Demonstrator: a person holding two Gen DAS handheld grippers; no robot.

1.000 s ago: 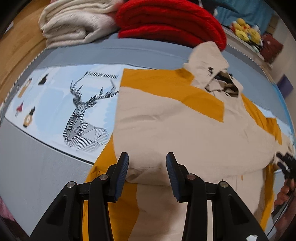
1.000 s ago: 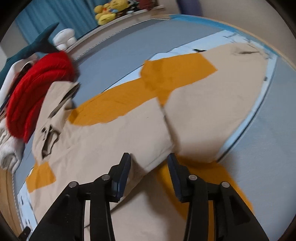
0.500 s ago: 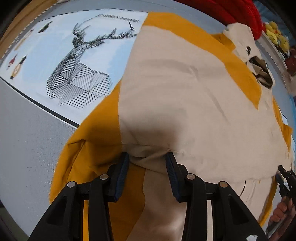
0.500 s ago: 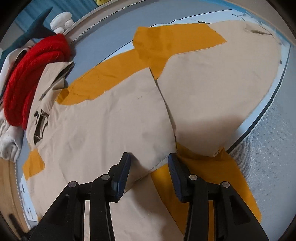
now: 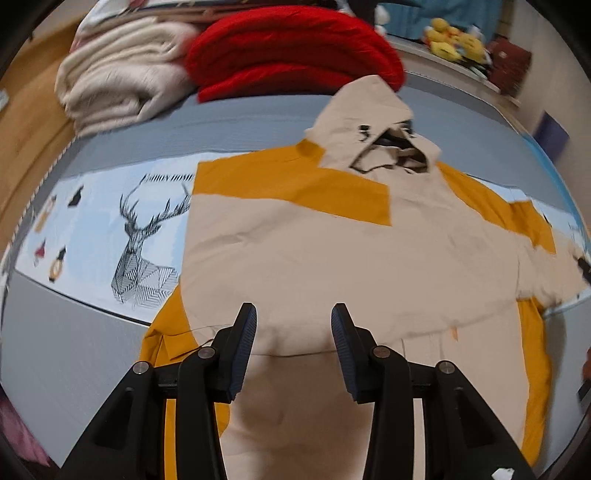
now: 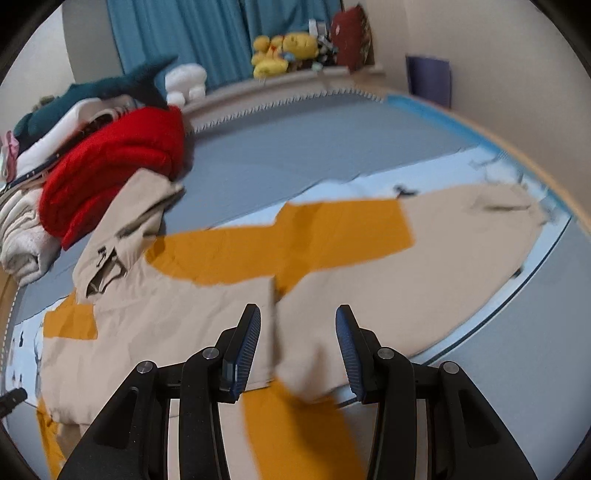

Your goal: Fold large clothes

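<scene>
A large beige and mustard-yellow hooded jacket lies spread on a bed, hood toward the far side. My left gripper is open and hovers above the jacket's folded lower hem, apart from the cloth. In the right wrist view the same jacket shows with one sleeve stretched out to the right. My right gripper is open above the seam where the sleeve meets the body, and nothing is held in it.
A red folded blanket and a cream folded blanket are stacked at the far side of the bed. A light blue deer-print sheet lies left of the jacket. Plush toys and blue curtains stand behind.
Both grippers have lifted up and back from the jacket's lower hem. Half a second ago they were low, close to the cloth; now they hover higher with open jaws.
</scene>
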